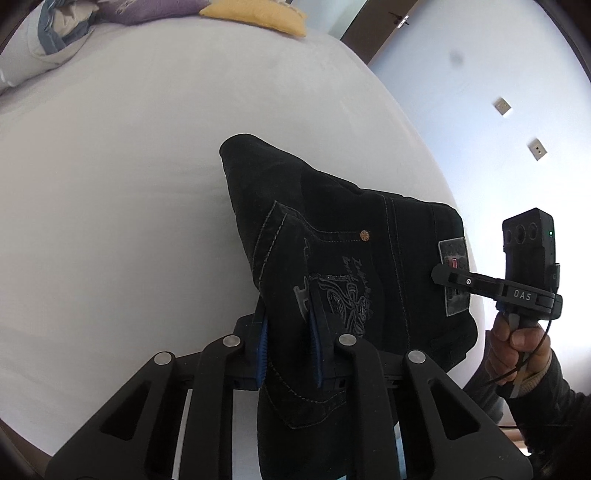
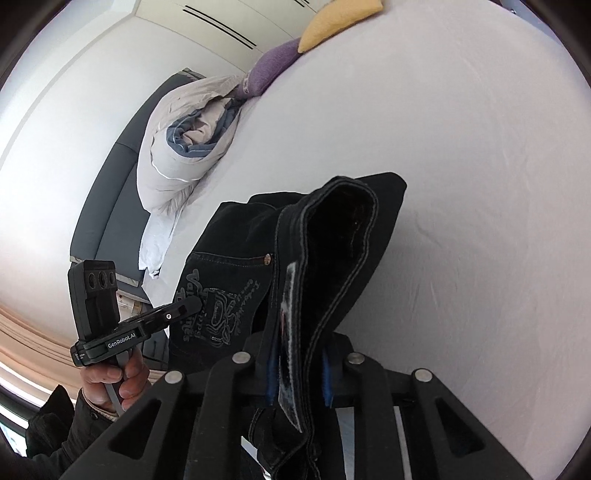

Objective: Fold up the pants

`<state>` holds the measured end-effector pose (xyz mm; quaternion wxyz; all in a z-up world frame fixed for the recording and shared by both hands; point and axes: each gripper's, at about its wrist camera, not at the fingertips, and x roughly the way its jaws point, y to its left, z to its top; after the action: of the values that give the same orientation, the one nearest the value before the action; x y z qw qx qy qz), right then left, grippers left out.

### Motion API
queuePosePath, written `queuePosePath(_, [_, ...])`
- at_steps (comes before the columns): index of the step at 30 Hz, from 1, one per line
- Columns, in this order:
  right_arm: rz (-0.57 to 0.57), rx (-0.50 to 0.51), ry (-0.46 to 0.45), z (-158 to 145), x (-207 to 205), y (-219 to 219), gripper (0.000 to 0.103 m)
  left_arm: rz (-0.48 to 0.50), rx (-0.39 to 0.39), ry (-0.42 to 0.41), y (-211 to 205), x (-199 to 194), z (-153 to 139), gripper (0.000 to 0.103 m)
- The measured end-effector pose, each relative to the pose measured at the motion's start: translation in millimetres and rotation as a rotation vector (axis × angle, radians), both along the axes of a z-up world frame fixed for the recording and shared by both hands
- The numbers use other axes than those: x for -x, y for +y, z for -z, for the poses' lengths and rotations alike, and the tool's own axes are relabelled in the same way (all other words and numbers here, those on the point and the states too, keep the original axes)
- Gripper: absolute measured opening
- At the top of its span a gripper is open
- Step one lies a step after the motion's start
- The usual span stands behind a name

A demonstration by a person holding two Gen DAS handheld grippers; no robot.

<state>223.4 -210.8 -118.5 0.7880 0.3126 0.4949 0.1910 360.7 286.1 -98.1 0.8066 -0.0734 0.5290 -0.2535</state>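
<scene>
Black jeans (image 1: 332, 236) with an embroidered back pocket and a leather waistband patch are held up above a white bed (image 1: 110, 184). My left gripper (image 1: 288, 325) is shut on the jeans at the pocket side of the waistband. My right gripper (image 2: 299, 365) is shut on the jeans at the patch end of the waistband (image 2: 291, 332). In the left wrist view the right gripper (image 1: 443, 275) pinches the patch. In the right wrist view the left gripper (image 2: 195, 304) grips beside the pocket embroidery. The legs hang out of sight below.
A rolled grey and blue duvet (image 2: 184, 140), a purple cushion (image 2: 273, 66) and a yellow cushion (image 2: 332, 22) lie at the head of the bed. A wall with sockets (image 1: 502, 107) and a door (image 1: 369, 29) stand to the right.
</scene>
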Motion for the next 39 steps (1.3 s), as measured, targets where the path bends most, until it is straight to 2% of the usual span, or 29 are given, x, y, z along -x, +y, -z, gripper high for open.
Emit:
queuePosePath(4, [0.005,0.036,-0.043,-18,-31,-25,0.02,-0.005,0.021,-0.035,0,-6,-13,0.017])
queuePosePath(8, [0.011,0.056,-0.051,-17,-72,-53,0.02,-0.011,0.02,-0.048,-5,-9,0,0.017])
queuePosePath(13, [0.038,0.019,-0.009,16,-112,-90,0.02,-0.02,0.034,0.0,-12,-30,29,0.017])
queuePosePath(16, [0.048,0.028,0.062,49,-127,-101,0.02,-0.025,-0.008,0.053,-15,-35,55,0.017])
queuePosePath(17, [0.049,0.019,0.081,60,-129,-105,0.02,-0.027,-0.018,0.057,-15,-33,62,0.019])
queuePosePath(20, [0.067,-0.039,0.091,82,-126,-115,0.028,-0.039,0.012,0.076,-4,-24,75,0.025])
queuePosePath(23, [0.067,-0.09,0.062,88,-121,-122,0.031,-0.049,0.048,0.08,6,-20,81,0.038])
queuePosePath(26, [0.082,-0.094,0.063,83,-115,-127,0.04,-0.076,0.061,0.065,10,-14,77,0.043])
queuePosePath(28, [0.111,-0.056,0.048,71,-106,-128,0.055,-0.092,0.004,-0.011,11,-5,66,0.043])
queuePosePath(29, [0.124,-0.02,0.033,63,-99,-129,0.059,-0.101,-0.039,-0.068,10,3,55,0.047])
queuePosePath(30, [0.134,0.019,0.015,54,-90,-130,0.062,-0.115,-0.078,-0.127,7,14,43,0.053])
queuePosePath(31, [0.142,0.05,0.003,46,-81,-129,0.063,-0.142,-0.124,-0.192,5,27,28,0.068])
queuePosePath(32, [0.15,0.082,-0.007,38,-72,-127,0.063,-0.176,-0.167,-0.261,3,40,14,0.076])
queuePosePath(34, [0.18,0.17,-0.032,18,-49,-122,0.069,-0.237,-0.227,-0.453,-3,79,-21,0.078])
queuePosePath(36, [0.216,0.282,-0.111,-11,-20,-111,0.074,-0.274,-0.276,-0.593,-14,106,-49,0.094])
queuePosePath(37, [0.235,0.331,-0.161,-27,-7,-104,0.081,-0.307,-0.31,-0.673,-21,126,-66,0.103])
queuePosePath(38, [0.257,0.382,-0.212,-43,8,-97,0.086,-0.34,-0.332,-0.743,-30,144,-81,0.103])
queuePosePath(39, [0.288,0.442,-0.268,-59,24,-90,0.096,-0.369,-0.344,-0.805,-34,166,-95,0.103])
